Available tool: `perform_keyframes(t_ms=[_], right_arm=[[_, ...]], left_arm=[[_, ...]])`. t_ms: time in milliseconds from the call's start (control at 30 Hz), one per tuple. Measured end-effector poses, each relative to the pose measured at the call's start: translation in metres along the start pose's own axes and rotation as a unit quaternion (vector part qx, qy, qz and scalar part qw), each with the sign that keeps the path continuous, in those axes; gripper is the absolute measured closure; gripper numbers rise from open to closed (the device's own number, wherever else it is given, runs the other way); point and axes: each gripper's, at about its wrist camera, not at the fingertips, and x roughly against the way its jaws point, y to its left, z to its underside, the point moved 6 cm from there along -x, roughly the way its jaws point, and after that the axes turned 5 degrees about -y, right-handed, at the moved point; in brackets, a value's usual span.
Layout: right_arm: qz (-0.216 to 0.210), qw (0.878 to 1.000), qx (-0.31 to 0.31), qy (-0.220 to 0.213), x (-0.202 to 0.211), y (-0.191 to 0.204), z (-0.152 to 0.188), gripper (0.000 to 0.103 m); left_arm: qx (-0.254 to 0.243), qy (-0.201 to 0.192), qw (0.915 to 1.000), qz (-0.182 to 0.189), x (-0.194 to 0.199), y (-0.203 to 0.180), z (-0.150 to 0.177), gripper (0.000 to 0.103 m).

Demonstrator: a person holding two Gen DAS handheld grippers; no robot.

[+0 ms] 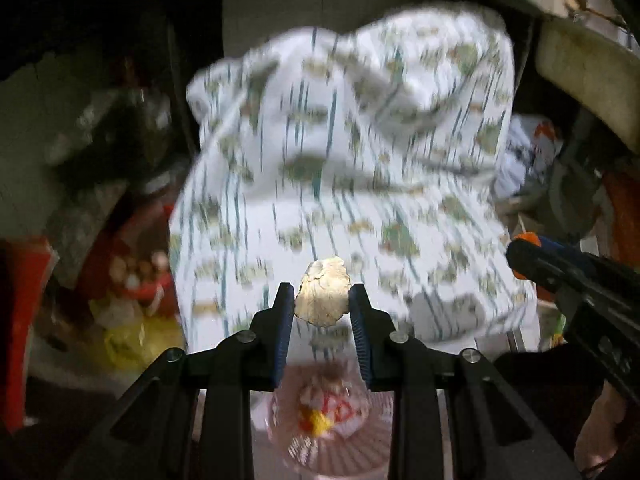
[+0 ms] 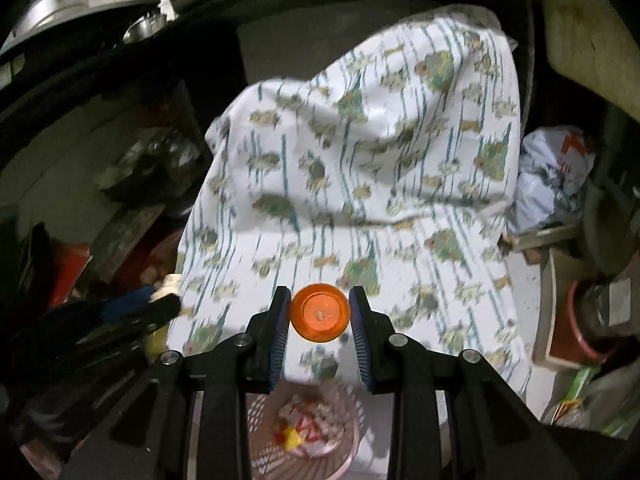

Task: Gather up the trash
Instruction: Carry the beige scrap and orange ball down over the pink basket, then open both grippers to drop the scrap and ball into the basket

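Orange cap (image 2: pixel 319 312) pinched in right jaws; left jaws pinch pale crumpled scrap (image 1: pixel 322 292).

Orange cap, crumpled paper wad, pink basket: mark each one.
orange cap (image 2: pixel 320 313), right wrist view, its round face.
crumpled paper wad (image 1: pixel 322 292), left wrist view, its middle.
pink basket (image 2: pixel 262 460), right wrist view, slatted wall.

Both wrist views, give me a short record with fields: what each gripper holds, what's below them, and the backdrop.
left gripper: shut on a crumpled pale scrap
right gripper: shut on an orange cap
below: pink slatted basket already holding wrappers, seen under the jaws in both views
backdrop: white patterned cloth draped over something hidden
clutter: plastic bag to the right of the cloth
image quality: background blurred, fine detail unclear
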Motion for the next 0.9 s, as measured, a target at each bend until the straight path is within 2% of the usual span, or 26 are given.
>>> perform_keyframes(t_ms=[100, 133, 233, 367, 433, 500, 633, 767, 833, 900], right_arm=[[-0.030, 0.998, -0.013, 0.050, -0.015, 0.003, 0.020, 0.071], [-0.039, 0.997, -0.014, 0.064, -0.020, 0.004, 0.025, 0.071], [-0.033, 0.995, -0.001, 0.099, -0.041, 0.007, 0.044, 0.071], [-0.052, 0.984, -0.034, 0.167, -0.079, 0.004, 0.075, 0.071], [-0.048, 0.980, -0.033, 0.189, -0.097, 0.000, 0.090, 0.071], [-0.060, 0.975, -0.033, 0.212, -0.112, -0.002, 0.106, 0.071], [-0.064, 0.968, -0.016, 0.242, -0.132, -0.005, 0.129, 0.071], [-0.075, 0.959, -0.049, 0.270, -0.154, -0.011, 0.152, 0.071], [-0.067, 0.958, -0.056, 0.272, -0.166, -0.015, 0.163, 0.071], [-0.059, 0.957, -0.060, 0.277, -0.175, -0.018, 0.170, 0.071]], left_arm=[[-0.010, 0.072, 0.9973, 0.003, -0.022, 0.000, 0.023, 0.076], [-0.019, 0.104, 0.9944, -0.004, -0.033, 0.000, 0.033, 0.076], [0.008, 0.179, 0.9838, 0.013, -0.060, 0.003, 0.061, 0.076], [0.019, 0.242, 0.9701, 0.017, -0.090, 0.005, 0.093, 0.076], [0.041, 0.250, 0.9670, 0.024, -0.101, 0.006, 0.100, 0.076], [0.052, 0.254, 0.9653, 0.031, -0.110, 0.004, 0.105, 0.076], [0.024, 0.256, 0.9660, 0.024, -0.124, -0.006, 0.121, 0.076], [0.019, 0.253, 0.9671, 0.020, -0.142, -0.007, 0.135, 0.076], [0.007, 0.249, 0.9682, 0.017, -0.152, -0.006, 0.144, 0.076], [0.008, 0.261, 0.9653, 0.011, -0.159, -0.002, 0.158, 0.076]])
